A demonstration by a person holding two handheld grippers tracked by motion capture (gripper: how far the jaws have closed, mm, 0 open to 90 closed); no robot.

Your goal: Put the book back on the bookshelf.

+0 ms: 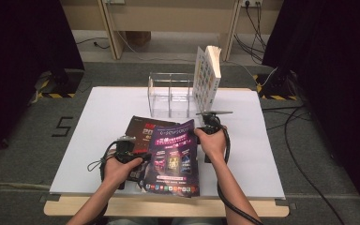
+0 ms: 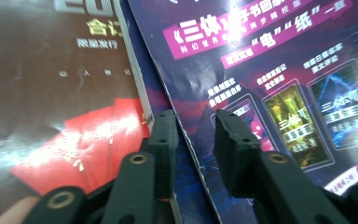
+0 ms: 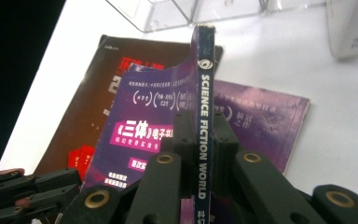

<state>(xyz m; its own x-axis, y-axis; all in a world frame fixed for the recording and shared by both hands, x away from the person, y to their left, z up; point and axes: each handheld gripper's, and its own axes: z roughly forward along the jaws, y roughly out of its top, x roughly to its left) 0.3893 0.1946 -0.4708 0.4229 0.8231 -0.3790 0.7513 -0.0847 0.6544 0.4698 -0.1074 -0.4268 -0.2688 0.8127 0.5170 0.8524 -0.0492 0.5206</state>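
The magazine is pinched at its spine between the pressed pads of the right gripper; "SCIENCE FICTION WORLD" is read along that spine, which stands on edge between the jaws. In the high view the magazine is seen tilted up at the table's near middle, the right gripper at its two o'clock corner. The left gripper is held at the nine o'clock edge of the cover, its fingers spread and not pressing; the page edge lies in the gap. A brown book lies flat beneath, at ten o'clock, and a second purple magazine beneath on the right. A clear rack stands at twelve o'clock, a white book upright at its right end.

The lift is judged to be in hand. Next, the magazine is probably to be raised clear and carried upright to a rack slot, with the spine grip kept firm.
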